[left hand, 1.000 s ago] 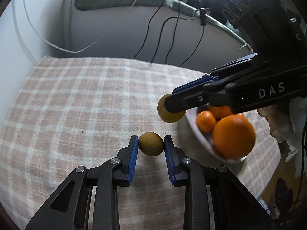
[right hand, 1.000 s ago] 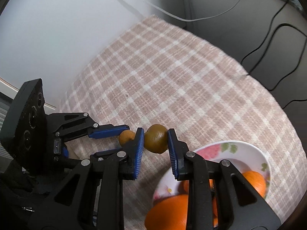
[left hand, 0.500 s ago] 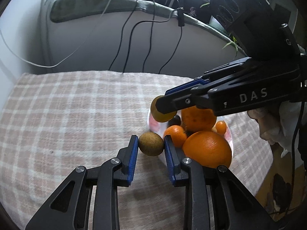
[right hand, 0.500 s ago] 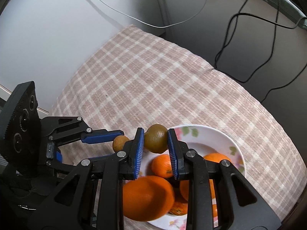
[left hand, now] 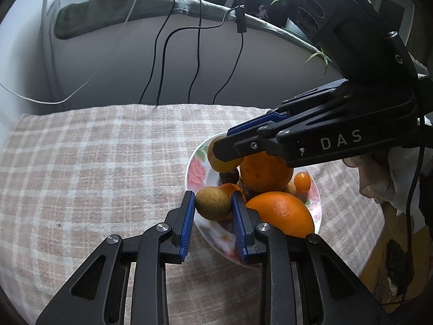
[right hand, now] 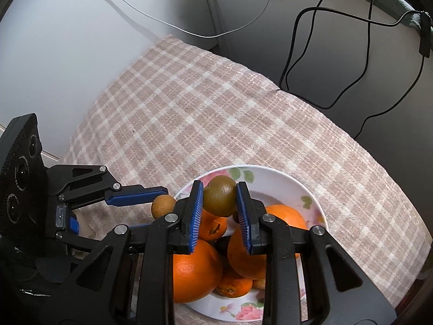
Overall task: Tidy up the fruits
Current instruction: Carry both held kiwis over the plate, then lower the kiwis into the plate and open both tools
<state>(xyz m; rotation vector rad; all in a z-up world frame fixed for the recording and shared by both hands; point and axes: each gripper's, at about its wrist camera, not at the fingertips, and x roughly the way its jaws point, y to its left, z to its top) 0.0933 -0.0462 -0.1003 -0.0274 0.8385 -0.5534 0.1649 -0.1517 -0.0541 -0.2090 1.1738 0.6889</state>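
**2 small fruits held over the bowl, ready to drop**

The left gripper (left hand: 213,211) was clamped on a small brown fruit (left hand: 213,207), its 2 blue pads pressed against either side. The right gripper (right hand: 219,203) gripped a slightly larger olive-brown fruit (right hand: 219,195) in the same way. Both jaws stood narrow, closed to the width of the fruit they carried.

The floral bowl (right hand: 286,181) sat on the checked tablecloth (right hand: 216,108), already piled with 2 large oranges (left hand: 280,214) and several smaller orange fruits, plus something dark that was too hidden to name.

The relation that mattered was vertical. In the right wrist view, the olive-brown fruit lay over the bowl's interior, above the pile and towards its far rim, where bare white china showed. In the left wrist view, the small brown fruit sat above the near-left edge of the bowl, with a small orange just behind it; from the right wrist view the same fruit (right hand: 163,205) appeared at or just outside the rim, so I could not tell whether it was fully inside.

Judging from this, the right hand was better placed to release first, as its fruit would probably fall onto open china. The left fruit likely needed to travel a little further inward, or it risked rolling off the rim onto the cloth. Both fruits were round, so neither had a long axis to align.
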